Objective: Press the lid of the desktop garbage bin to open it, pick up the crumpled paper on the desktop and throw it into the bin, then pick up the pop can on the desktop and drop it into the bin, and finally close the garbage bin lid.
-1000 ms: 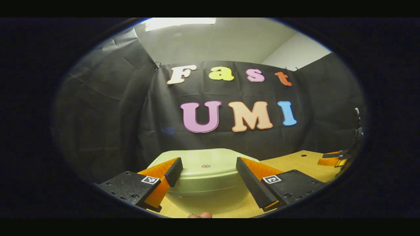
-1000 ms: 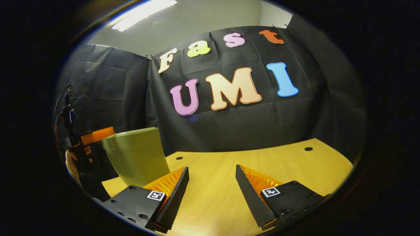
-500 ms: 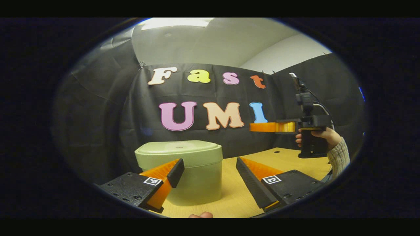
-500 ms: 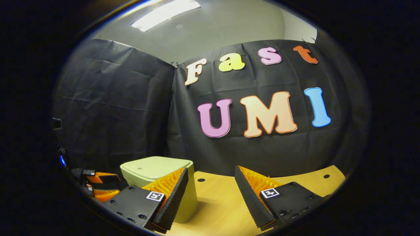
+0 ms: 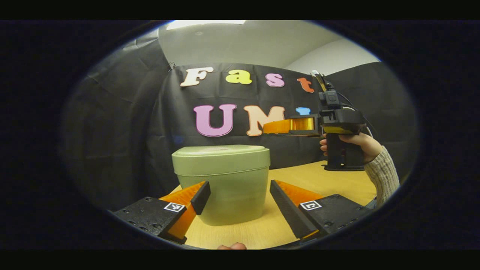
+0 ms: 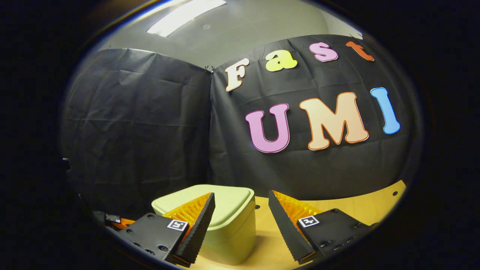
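The wooden desktop [image 5: 322,180] runs ahead of both tools to the black cloth wall. On it stands the pale green garbage bin [image 5: 225,187], upright, its long axis vertical and its mouth facing up under a lid [image 5: 221,150] that lies flat and closed. In the left gripper view the bin sits straight ahead of the left gripper [image 5: 240,195], just beyond the fingertips and between their lines, touching neither finger. In the right gripper view the bin [image 6: 228,228] lies ahead and slightly to the tool's left, lower than the camera, so the lid top [image 6: 228,200] shows.

The left gripper's jaws are spread wide with nothing between them. The right gripper [image 6: 240,204] is likewise spread and empty; its left finger [image 6: 197,225] overlaps the bin in the picture, but whether they touch cannot be told.

In the left gripper view the right gripper [image 5: 285,126] is held above and to the right of the bin, well apart from it, fingers level and pointing left, gripped by a hand [image 5: 356,144] in a ribbed sleeve [image 5: 382,176].
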`<state>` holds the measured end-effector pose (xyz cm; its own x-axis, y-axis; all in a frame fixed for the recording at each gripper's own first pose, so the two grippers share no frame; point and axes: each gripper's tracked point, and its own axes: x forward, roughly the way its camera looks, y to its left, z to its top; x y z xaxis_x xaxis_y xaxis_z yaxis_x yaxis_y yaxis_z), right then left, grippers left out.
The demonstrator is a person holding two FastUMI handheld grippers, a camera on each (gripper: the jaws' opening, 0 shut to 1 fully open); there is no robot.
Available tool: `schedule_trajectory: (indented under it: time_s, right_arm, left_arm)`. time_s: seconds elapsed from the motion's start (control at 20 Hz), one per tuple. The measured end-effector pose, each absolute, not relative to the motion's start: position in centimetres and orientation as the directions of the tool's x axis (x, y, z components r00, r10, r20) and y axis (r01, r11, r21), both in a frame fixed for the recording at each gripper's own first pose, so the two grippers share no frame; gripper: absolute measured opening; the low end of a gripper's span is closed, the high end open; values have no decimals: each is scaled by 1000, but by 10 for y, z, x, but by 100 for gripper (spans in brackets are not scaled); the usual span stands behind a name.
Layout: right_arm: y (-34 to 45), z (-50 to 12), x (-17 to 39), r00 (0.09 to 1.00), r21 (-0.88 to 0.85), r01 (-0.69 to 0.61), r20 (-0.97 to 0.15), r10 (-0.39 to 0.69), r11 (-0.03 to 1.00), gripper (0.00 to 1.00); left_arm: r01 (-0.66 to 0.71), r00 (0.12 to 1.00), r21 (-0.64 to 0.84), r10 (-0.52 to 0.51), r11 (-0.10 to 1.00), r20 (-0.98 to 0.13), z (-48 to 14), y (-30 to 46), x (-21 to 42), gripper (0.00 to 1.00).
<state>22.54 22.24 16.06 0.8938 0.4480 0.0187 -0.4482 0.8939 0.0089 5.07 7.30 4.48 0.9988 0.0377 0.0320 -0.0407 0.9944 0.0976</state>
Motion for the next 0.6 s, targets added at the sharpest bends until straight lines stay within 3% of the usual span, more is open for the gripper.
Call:
schedule_trajectory:
  time_s: [0.05, 0.1, 0.55, 0.6]
  right_arm:
    - [222, 157, 227, 896, -6, -444, 7, 444, 896, 91]
    - [222, 154, 227, 897, -16, -443, 0, 443, 897, 91]
    - [190, 169, 208, 911, -46, -408, 36, 410, 912, 91]
    - [185, 171, 207, 916, -47, -397, 43, 399, 917, 85]
  left_arm:
    - [-43, 999, 95, 41, 995, 28, 44, 75, 51, 99]
    - [-44, 999, 92, 42, 995, 27, 44, 75, 52, 95]
    - [-4, 1000, 84, 1, 996, 29, 46, 52, 57, 95]
    - [2, 999, 86, -5, 996, 33, 47, 48, 57, 95]
